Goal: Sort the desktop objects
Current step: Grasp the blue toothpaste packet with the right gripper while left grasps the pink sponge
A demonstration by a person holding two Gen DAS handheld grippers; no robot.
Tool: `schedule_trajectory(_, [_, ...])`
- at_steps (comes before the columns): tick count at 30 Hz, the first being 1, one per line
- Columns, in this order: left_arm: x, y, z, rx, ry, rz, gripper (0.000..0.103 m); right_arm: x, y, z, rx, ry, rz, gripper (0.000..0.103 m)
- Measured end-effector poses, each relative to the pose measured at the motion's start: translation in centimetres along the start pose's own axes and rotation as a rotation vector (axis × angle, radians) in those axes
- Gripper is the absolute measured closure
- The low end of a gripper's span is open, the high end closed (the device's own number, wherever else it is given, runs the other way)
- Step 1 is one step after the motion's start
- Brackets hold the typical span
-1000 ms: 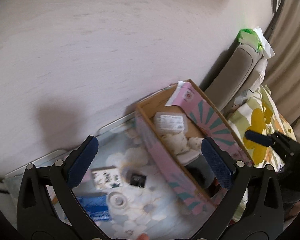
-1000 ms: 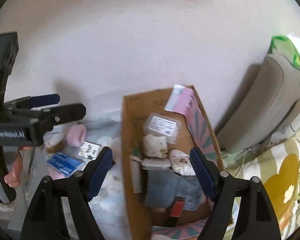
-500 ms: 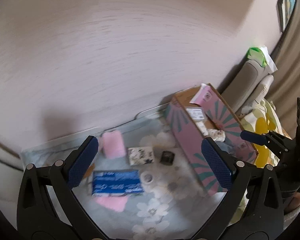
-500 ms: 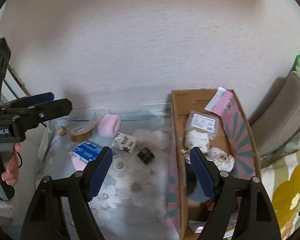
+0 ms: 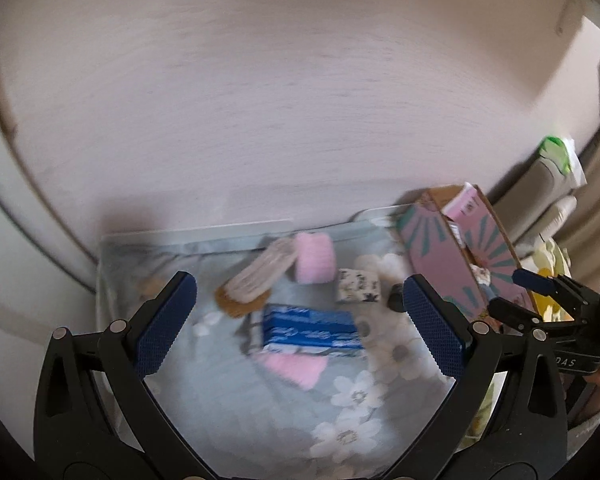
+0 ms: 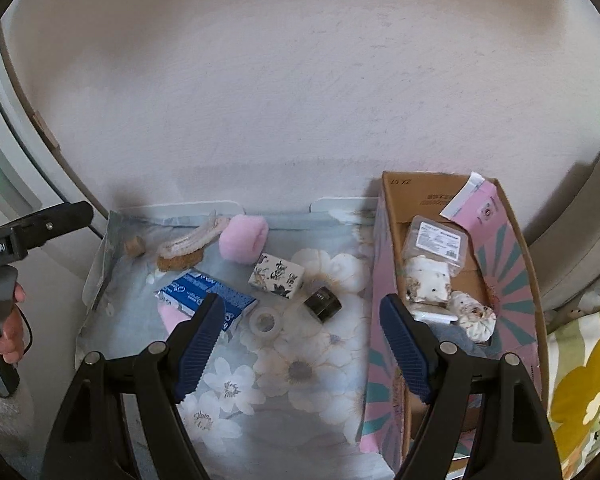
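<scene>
Over the floral cloth [image 6: 300,368] your right gripper [image 6: 300,340] and left gripper [image 5: 296,320] hang empty, jaws spread, ready above the loose clutter; the carton [image 6: 512,240] stands alongside for drop-offs.

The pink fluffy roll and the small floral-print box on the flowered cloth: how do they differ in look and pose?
The pink fluffy roll is soft, rounded and plain pink; the floral-print box is hard-edged, white with dark flower prints. The roll lies on its side nearer the wall, while the box sits flat, nearer the camera and closer to the cardboard box. Both rest loose on the flowered cloth, ungripped.
</scene>
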State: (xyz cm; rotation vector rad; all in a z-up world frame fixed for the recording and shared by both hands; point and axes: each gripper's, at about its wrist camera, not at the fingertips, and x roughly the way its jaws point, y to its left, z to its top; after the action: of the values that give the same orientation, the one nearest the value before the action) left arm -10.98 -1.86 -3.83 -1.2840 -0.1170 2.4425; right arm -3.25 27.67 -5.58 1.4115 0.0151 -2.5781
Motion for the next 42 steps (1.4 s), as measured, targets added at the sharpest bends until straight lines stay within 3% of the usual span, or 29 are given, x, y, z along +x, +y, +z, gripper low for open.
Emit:
schedule_trajectory(12, [2.6, 3.5, -4.9, -0.038, 0.055, 0.032, 0.001, 4.6, 0.8, -1.2, 0.006, 0.11, 0.027, 0.027])
schedule_trajectory(19, [6.3, 4.0, -8.6, -0.031, 0.11, 0.022, 0.001, 8.6, 2.2, -3.1, 0.001, 0.137, 0.11, 0.027])
schedule_trajectory(26, [8.9, 2.1, -12.0, 0.112, 0.114, -0.063, 0.001, 11.6, 5.0, 0.5, -0.302, 0.225, 0.374, 0.027])
schedule_trajectory(32, [11.2, 0.6, -12.6, 0.221, 0.099, -0.077, 0.001, 15.7, 8.4, 2.5, -0.523, 0.335, 0.517, 0.027])
schedule_trajectory(37, [12.7, 0.5, -12.5, 0.234, 0.102, -0.089, 0.002, 18.8, 10.2, 1.6, -0.635, 0.38, 0.513, 0.027])
schedule_trajectory(42, [13.5, 1.2, -12.1, 0.192, 0.099, -0.118, 0.003, 20.4, 10.4, 1.6, -0.648, 0.404, 0.561, 0.027])
